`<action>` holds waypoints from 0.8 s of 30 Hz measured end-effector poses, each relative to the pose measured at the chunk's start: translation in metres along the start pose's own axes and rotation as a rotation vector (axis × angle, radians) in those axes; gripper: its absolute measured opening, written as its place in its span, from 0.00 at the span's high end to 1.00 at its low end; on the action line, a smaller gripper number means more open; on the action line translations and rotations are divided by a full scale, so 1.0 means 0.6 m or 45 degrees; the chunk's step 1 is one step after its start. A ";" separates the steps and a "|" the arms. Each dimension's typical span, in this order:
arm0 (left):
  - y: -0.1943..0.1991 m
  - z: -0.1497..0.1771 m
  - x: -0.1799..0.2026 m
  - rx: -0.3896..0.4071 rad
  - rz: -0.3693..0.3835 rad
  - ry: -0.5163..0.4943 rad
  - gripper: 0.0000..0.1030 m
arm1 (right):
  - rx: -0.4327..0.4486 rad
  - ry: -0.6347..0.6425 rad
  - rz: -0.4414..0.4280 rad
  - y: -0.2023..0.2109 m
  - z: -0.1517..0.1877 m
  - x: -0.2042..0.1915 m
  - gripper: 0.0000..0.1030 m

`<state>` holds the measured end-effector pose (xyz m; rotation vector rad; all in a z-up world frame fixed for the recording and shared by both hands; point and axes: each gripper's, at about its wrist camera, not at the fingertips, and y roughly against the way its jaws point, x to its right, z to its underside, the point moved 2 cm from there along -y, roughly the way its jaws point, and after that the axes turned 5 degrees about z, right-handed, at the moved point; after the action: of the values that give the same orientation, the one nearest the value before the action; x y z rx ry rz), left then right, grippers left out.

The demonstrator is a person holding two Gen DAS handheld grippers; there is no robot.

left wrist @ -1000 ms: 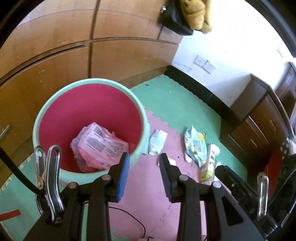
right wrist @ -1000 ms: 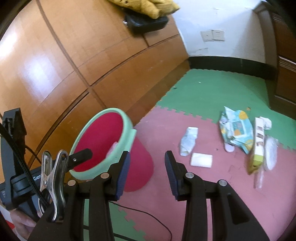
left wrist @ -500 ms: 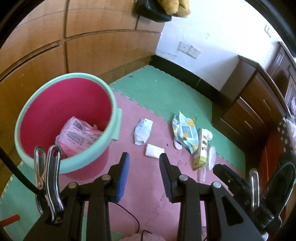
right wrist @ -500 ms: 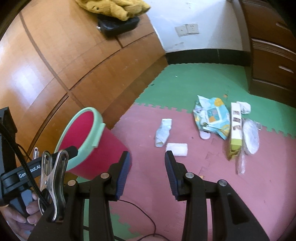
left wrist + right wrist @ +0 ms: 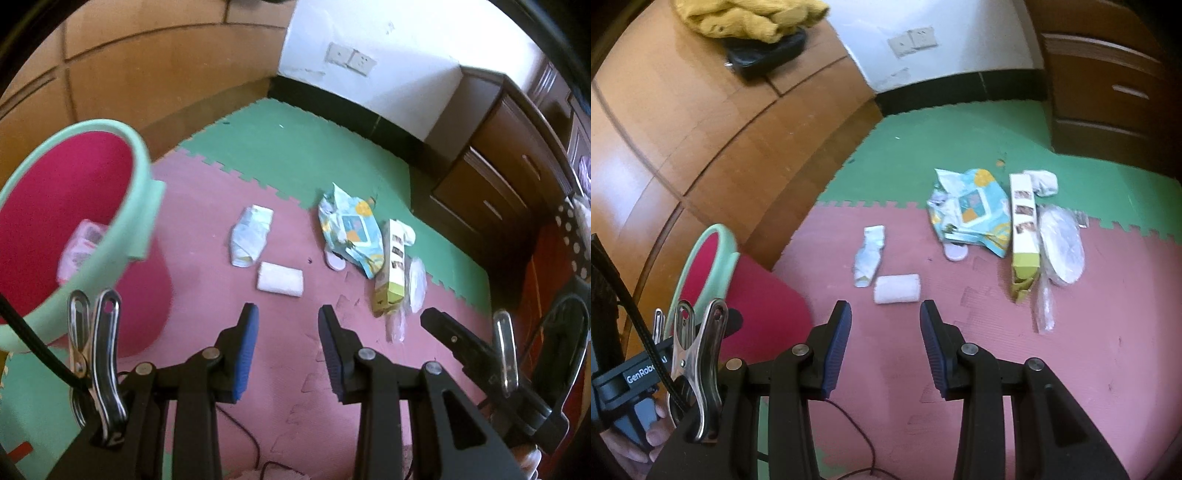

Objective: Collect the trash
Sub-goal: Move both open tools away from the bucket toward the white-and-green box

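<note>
Floor: my view is of pink and green foam mat (image 5: 207,206).
Bucket (image 5: 74,206): left, pink wrapper (image 5: 79,247) inside.
Trash: patterned bag (image 5: 975,210), carton (image 5: 1024,229), white wad (image 5: 897,289) on the mat.
Left claw (image 5: 288,325): jaws apart, empty.
Right claw (image 5: 884,321): jaws apart, empty, near the wad.
</note>
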<state>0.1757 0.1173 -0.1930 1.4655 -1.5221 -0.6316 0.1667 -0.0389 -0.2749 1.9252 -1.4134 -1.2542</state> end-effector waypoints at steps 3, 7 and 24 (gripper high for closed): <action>-0.031 -0.004 0.017 -0.018 0.015 -0.027 0.66 | -0.005 -0.030 0.023 -0.012 -0.005 0.025 0.62; -0.071 -0.004 0.041 -0.051 0.048 -0.061 0.66 | -0.012 -0.073 0.072 -0.029 -0.011 0.066 0.62; -0.275 0.028 0.161 -0.217 0.196 -0.189 0.64 | -0.082 -0.265 0.242 -0.096 0.008 0.231 0.62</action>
<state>0.2545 -0.0067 -0.3164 1.1826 -1.6347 -0.7711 0.2010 -0.1423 -0.3778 1.6136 -1.5953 -1.4207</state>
